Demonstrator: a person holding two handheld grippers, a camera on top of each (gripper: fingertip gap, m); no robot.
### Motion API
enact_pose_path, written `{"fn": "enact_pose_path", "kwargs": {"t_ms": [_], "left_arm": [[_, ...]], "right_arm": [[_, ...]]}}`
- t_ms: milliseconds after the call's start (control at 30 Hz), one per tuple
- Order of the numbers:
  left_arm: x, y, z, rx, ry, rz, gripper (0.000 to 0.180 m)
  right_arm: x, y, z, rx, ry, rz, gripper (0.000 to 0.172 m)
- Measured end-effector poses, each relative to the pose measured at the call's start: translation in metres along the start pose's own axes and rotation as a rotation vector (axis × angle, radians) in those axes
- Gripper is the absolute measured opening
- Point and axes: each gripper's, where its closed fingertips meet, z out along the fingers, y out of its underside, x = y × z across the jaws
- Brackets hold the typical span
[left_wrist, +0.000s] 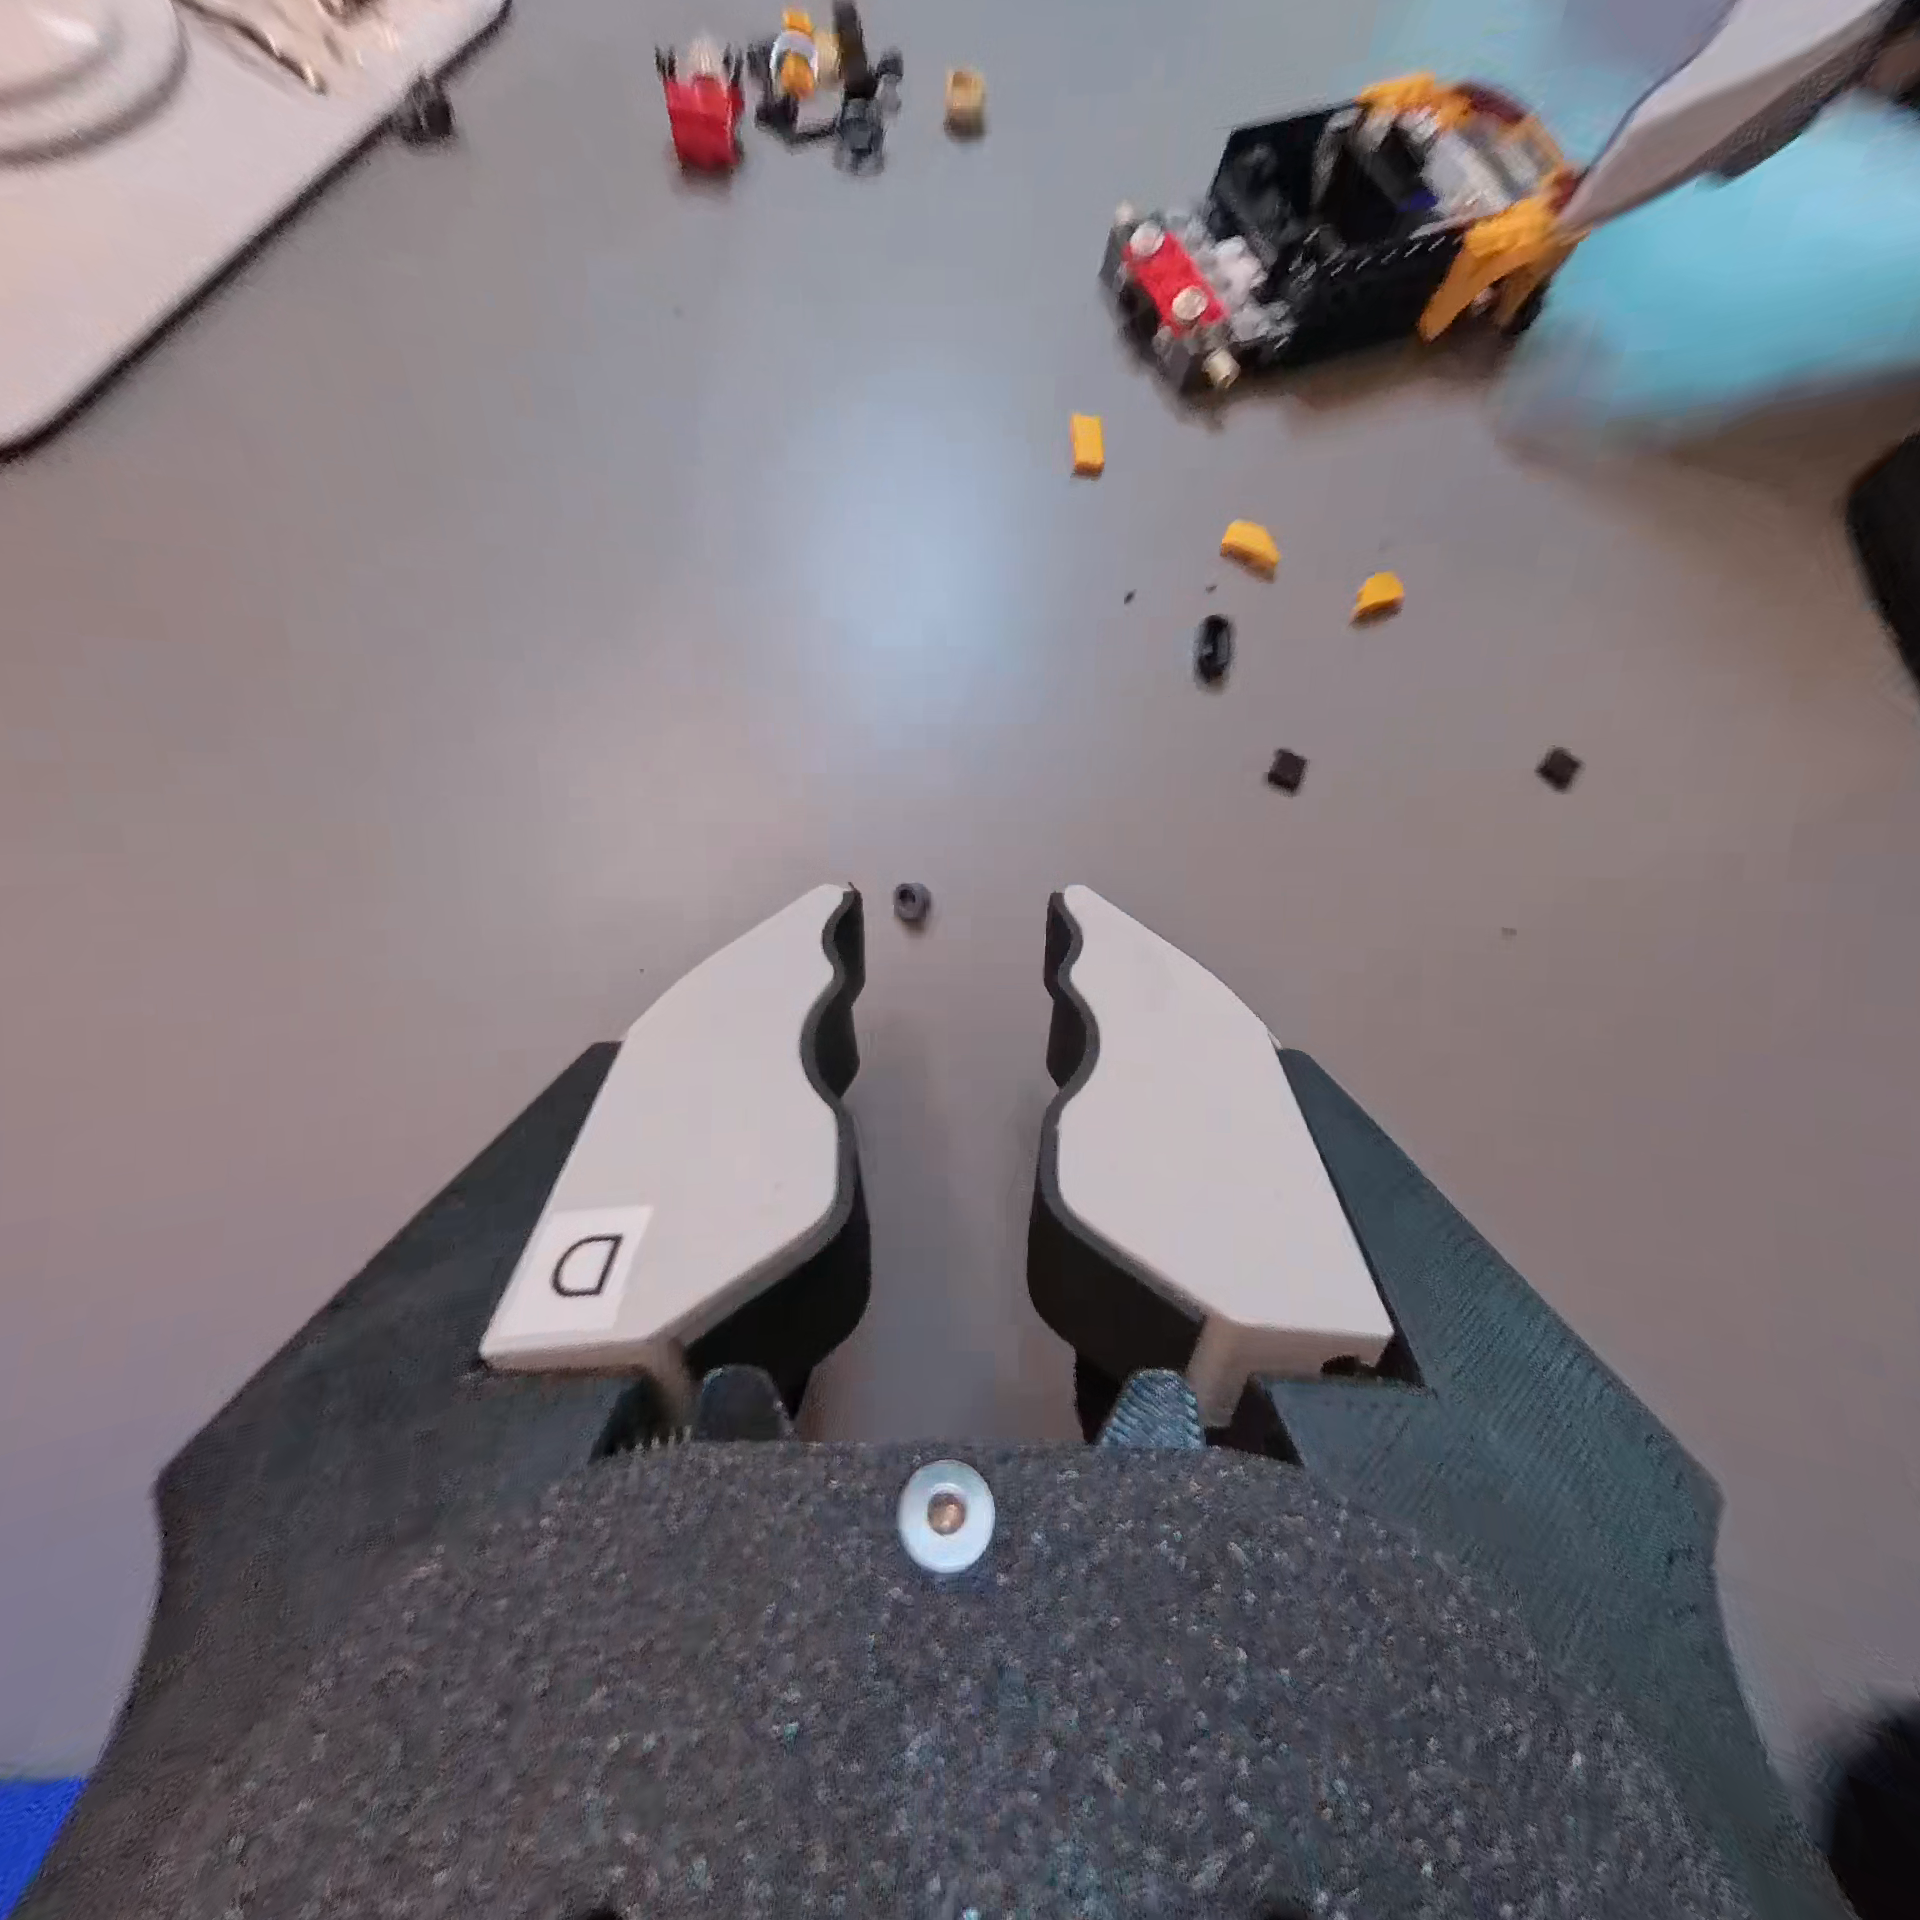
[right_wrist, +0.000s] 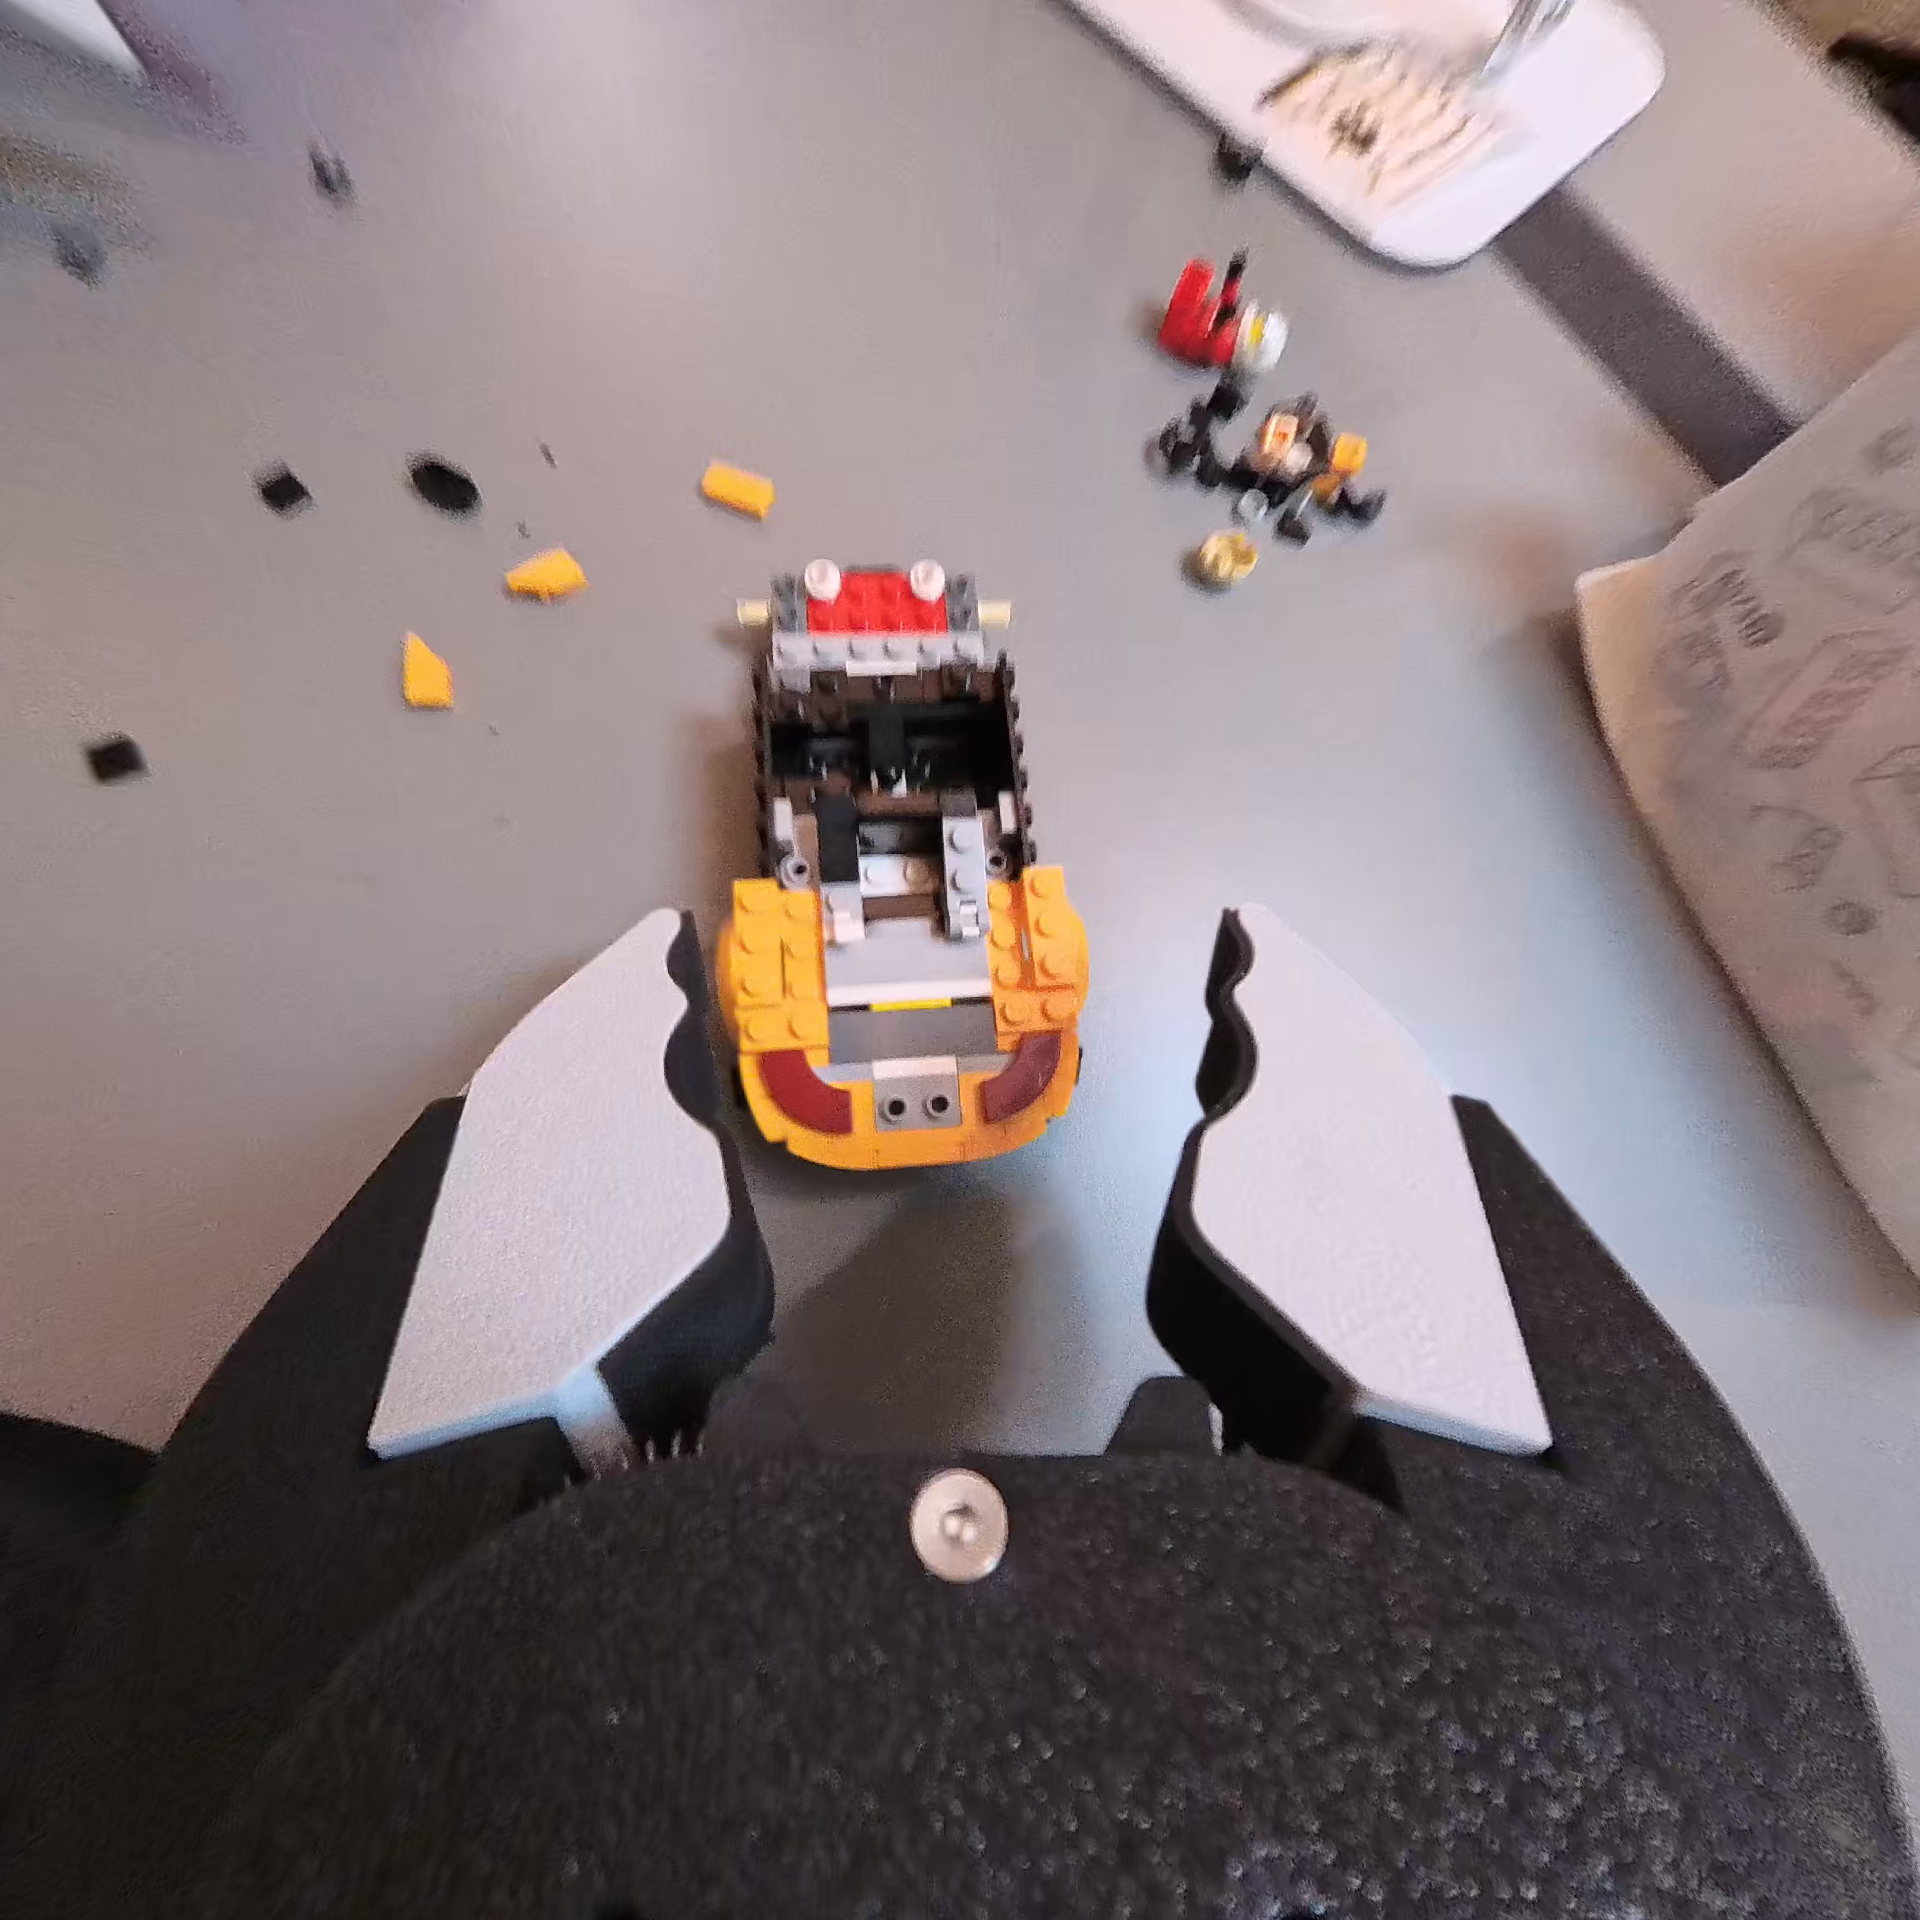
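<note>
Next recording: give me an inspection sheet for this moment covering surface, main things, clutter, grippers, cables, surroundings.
Surface: plain grey tabletop, with brick parts scattered over it.
Main things: part-built brick car, orange rear, red front, black open middle, standing on the table.
Clutter: three loose orange pieces; small black pieces; a small dark ring; a red and black parts cluster.
Grippers: left gripper open, holding nothing, the ring just ahead of its left fingertip. Right gripper open wide around the car's orange rear; the right finger is clearly apart from it, left contact unclear.
Cables: nothing seen.
Surroundings: white board bearing blurred items; patterned beige bag.
</note>
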Motion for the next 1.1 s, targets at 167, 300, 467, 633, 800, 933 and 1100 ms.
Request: {"fn": "enact_pose_path", "kwargs": {"t_ms": [167, 300, 467, 633, 800, 933, 1100], "left_arm": [[-0.007, 0.016, 0.024, -0.142, -0.014, 0.022, 0.021], [-0.012, 0.013, 0.027, -0.14, -0.045, 0.056, 0.006], [-0.046, 0.006, 0.019, -0.155, -0.242, 0.107, 0.003], [-0.092, 0.002, 0.016, -0.243, -0.518, 0.164, 0.003], [-0.104, 0.005, 0.016, -0.237, -0.539, 0.083, 0.006], [-0.095, 0.004, 0.008, -0.167, -0.459, -0.032, 0.042], [-0.043, -0.001, -0.007, -0.067, -0.226, -0.067, 0.044]], "right_arm": [[-0.015, -0.033, -0.021, 0.134, -0.001, 0.023, 0.087], [-0.033, -0.05, -0.03, 0.207, -0.027, 0.021, 0.081], [-0.042, -0.062, -0.03, 0.293, -0.049, 0.037, 0.076], [-0.043, -0.063, -0.025, 0.314, -0.078, 0.093, 0.069], [-0.042, -0.062, -0.024, 0.337, -0.08, 0.112, 0.068], [-0.041, -0.062, -0.024, 0.352, -0.081, 0.128, 0.065], [-0.047, -0.066, -0.027, 0.369, -0.105, 0.116, 0.063]]}}
